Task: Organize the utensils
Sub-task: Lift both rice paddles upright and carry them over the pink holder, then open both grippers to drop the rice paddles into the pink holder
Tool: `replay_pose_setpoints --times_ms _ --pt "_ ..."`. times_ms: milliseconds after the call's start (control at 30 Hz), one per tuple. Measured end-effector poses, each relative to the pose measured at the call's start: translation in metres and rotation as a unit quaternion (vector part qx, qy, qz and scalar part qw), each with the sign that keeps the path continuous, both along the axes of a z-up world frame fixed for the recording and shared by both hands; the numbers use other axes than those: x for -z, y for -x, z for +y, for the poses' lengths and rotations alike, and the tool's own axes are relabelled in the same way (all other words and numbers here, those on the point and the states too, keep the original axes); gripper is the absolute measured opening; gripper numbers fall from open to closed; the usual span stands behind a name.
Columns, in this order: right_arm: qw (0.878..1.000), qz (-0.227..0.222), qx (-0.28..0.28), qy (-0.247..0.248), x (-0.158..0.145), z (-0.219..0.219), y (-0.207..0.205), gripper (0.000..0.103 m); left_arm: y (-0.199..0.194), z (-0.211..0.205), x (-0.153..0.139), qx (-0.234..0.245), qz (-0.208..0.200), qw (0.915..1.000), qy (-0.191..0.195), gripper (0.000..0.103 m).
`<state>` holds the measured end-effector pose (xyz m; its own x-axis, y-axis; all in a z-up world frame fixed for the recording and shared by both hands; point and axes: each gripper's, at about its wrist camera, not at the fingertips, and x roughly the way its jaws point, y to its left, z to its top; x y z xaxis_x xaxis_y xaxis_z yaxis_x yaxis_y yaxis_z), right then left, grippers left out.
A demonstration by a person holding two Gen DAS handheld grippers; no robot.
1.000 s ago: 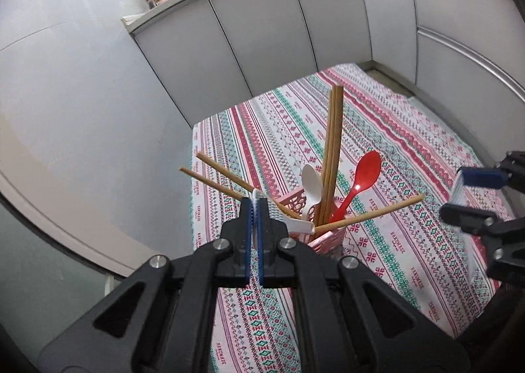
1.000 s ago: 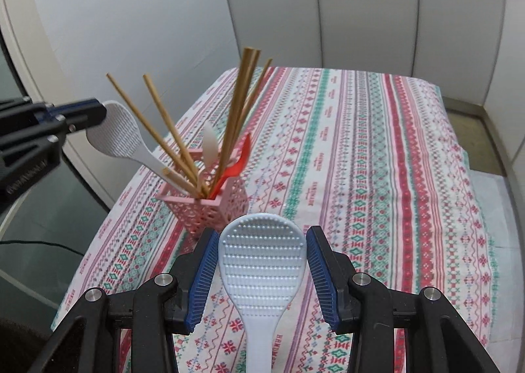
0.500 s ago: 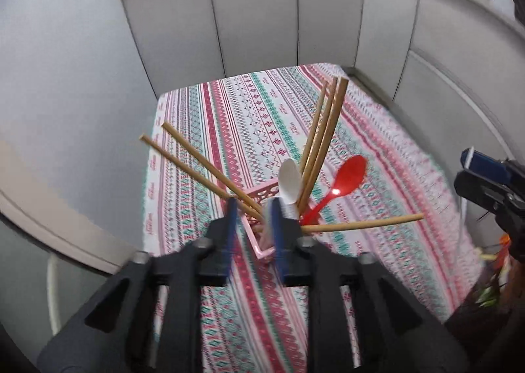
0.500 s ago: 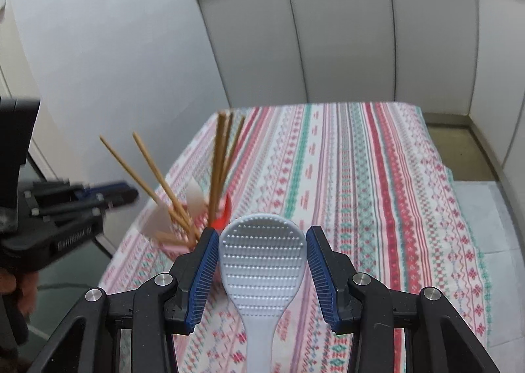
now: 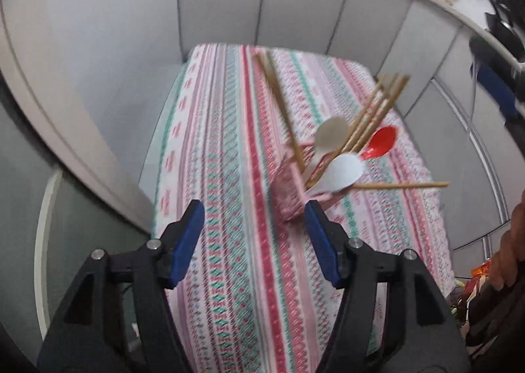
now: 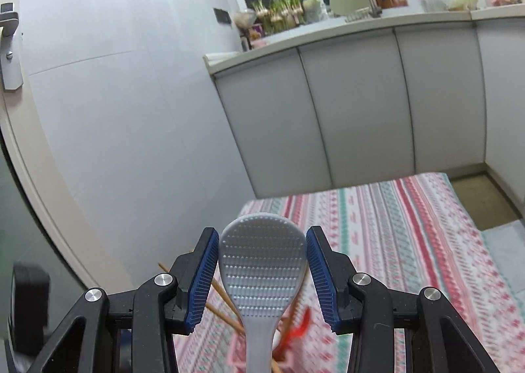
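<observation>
L gripper (image 5: pixel 254 235) jaws now spread, white paddle (image 5: pixel 341 172) in pink holder (image 5: pixel 290 195); R gripper (image 6: pixel 262 269) jaws around grey paddle (image 6: pixel 261 261).

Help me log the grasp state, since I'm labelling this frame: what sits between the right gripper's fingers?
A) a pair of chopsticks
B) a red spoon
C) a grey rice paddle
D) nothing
C: in the right wrist view the grey rice paddle, its dimpled head up, stands between the blue pads of the right gripper, while the red spoon stays in the pink utensil holder.
</observation>
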<state>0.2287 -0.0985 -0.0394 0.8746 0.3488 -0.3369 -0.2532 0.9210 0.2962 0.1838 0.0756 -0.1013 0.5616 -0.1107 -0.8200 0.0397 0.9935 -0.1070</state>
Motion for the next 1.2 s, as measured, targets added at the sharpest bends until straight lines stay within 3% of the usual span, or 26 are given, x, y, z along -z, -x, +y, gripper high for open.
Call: replay_pose_setpoints --times_ms 200,433,633,933,1200 --pt "0.999 -0.017 0.031 0.002 0.014 0.03 -0.018 0.048 -0.002 0.007 0.02 -0.004 0.037 0.9988 -0.032 0.074" --pt "0.997 -0.036 0.067 0.017 0.037 0.049 -0.038 0.048 -0.01 0.027 0.04 -0.022 0.082 0.9954 -0.044 0.075" --pt "0.993 -0.057 0.099 0.038 0.052 0.061 -0.043 0.048 -0.012 0.043 0.04 -0.04 0.079 0.9951 -0.044 0.075" --pt "0.994 -0.032 0.096 0.034 0.07 0.063 -0.054 0.05 -0.018 0.043 0.041 -0.044 0.079 0.9951 -0.038 0.075" --pt "0.996 -0.025 0.078 0.038 0.058 0.056 -0.044 0.061 -0.015 0.037 0.035 -0.043 0.063 0.9965 -0.033 0.075"
